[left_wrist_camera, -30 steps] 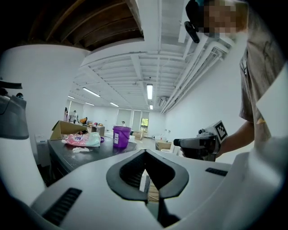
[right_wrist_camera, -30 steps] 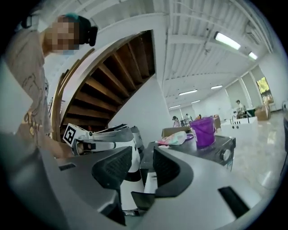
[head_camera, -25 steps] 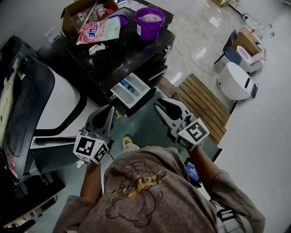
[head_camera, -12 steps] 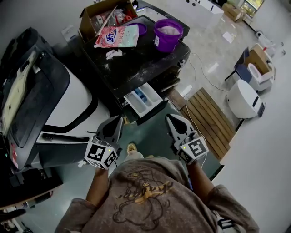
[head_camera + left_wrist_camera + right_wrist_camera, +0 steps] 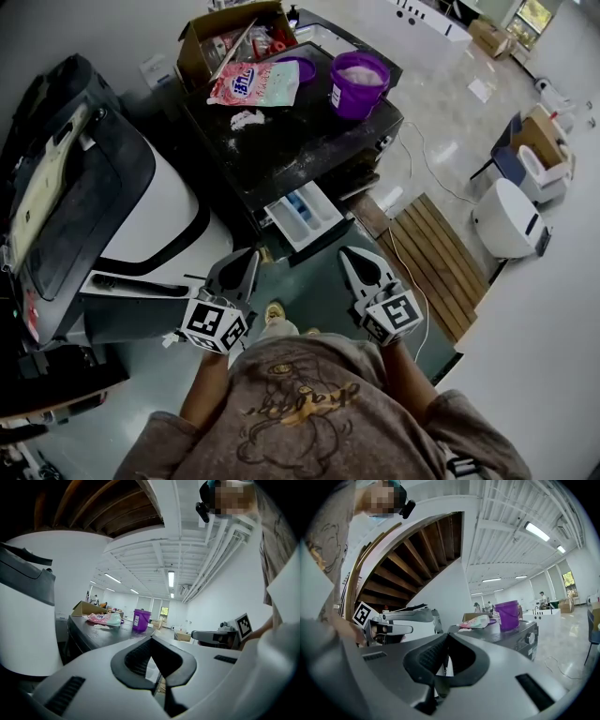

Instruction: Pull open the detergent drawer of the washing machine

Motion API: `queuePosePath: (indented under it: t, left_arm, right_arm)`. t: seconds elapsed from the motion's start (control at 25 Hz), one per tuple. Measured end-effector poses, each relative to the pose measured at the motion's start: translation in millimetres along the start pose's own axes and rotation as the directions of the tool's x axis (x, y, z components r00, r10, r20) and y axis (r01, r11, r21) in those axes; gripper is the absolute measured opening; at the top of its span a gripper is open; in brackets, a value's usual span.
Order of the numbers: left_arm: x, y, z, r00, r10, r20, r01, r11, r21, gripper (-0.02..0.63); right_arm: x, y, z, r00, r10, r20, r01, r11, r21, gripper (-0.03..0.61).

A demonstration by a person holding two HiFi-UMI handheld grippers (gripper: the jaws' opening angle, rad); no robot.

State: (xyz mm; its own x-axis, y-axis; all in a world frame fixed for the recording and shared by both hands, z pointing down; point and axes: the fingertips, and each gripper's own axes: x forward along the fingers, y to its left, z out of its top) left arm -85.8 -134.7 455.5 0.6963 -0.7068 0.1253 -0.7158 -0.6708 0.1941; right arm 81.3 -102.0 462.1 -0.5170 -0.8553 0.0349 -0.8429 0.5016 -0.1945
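The black washing machine (image 5: 291, 150) stands ahead of me, and its white detergent drawer (image 5: 302, 217) sticks out of the front, with blue inside. My left gripper (image 5: 247, 257) is shut and hangs below and left of the drawer, clear of it. The right gripper (image 5: 348, 254) is shut too, below and right of the drawer, touching nothing. In the left gripper view the left gripper (image 5: 151, 639) has its tips together and nothing between them. The right gripper view shows the right gripper (image 5: 447, 636) shut the same way.
On the machine's top are a purple bucket (image 5: 358, 82), a pink detergent bag (image 5: 253, 82), spilt powder and a cardboard box (image 5: 225, 33). A white machine with a raised dark lid (image 5: 84, 206) is at the left. A wooden pallet (image 5: 436, 262) and a white appliance (image 5: 511, 220) are at the right.
Both grippers have sunk and drawn back toward my body, away from the drawer. The right gripper's jaws have closed. The drawer stays pulled out.
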Motion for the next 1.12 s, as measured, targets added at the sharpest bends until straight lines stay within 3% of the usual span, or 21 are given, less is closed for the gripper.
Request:
queuePosePath:
  t: [0.16,0.64,1.12]
  left_arm:
    - [1.0,-0.1,1.7,1.0,0.006,-0.002,-0.006,1.0,-0.006,0.021]
    - [0.4,1.5,-1.1,1.0,0.023,-0.011,-0.024,0.999,-0.038,0.021]
    - [-1.7,2.1,-4.5,0.999,0.032,-0.02,-0.033,0.998,-0.05,0.021]
  right_arm:
    - [-0.3,2.2,-2.3,0.998,-0.016,-0.059,0.017,1.0,0.006,0.002]
    - [-3.2,-4.4,-6.6,1.0,-0.008,-0.019,0.008,1.0,-0.002,0.002]
    - [-1.8,0.6,-3.9,0.999,-0.011,-0.053,0.012,0.999,0.036,0.002]
